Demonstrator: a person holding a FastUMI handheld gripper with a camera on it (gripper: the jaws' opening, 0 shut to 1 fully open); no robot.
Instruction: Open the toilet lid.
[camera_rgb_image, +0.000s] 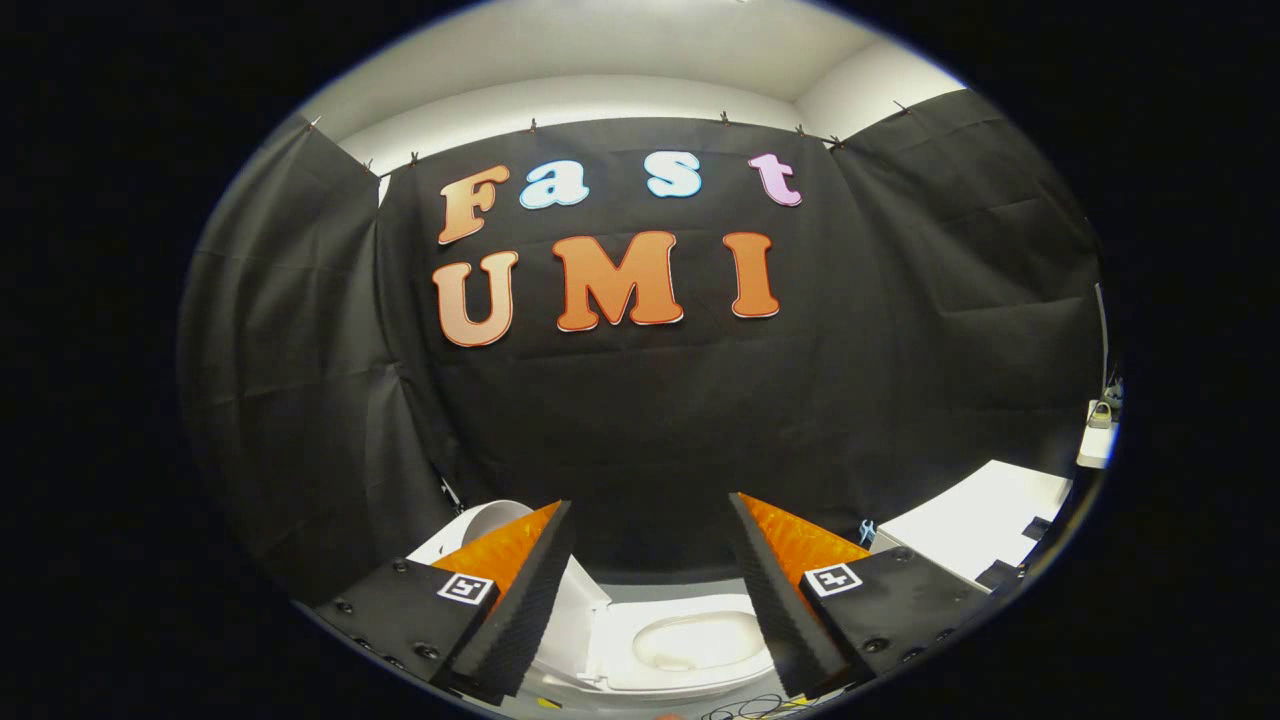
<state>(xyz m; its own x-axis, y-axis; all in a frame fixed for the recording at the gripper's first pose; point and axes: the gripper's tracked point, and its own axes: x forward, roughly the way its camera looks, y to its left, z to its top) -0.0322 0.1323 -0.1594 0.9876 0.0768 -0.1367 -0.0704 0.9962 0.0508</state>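
A white toilet sits low down, beneath and between my fingers. Its seat ring and bowl (690, 640) lie open to view in the gap between the fingers. The white lid (490, 522) stands raised at the toilet's left end, partly hidden behind my left finger. My gripper (650, 502) is open and holds nothing. Its fingers spread wide above the toilet and touch neither the lid nor the seat.
Black cloth walls close the booth at the back and on both sides. A white flat surface (975, 525) lies beyond my right finger. Farther right, a small white shelf (1098, 445) carries a small object. Thin dark wires (745, 708) lie on the floor by the toilet.
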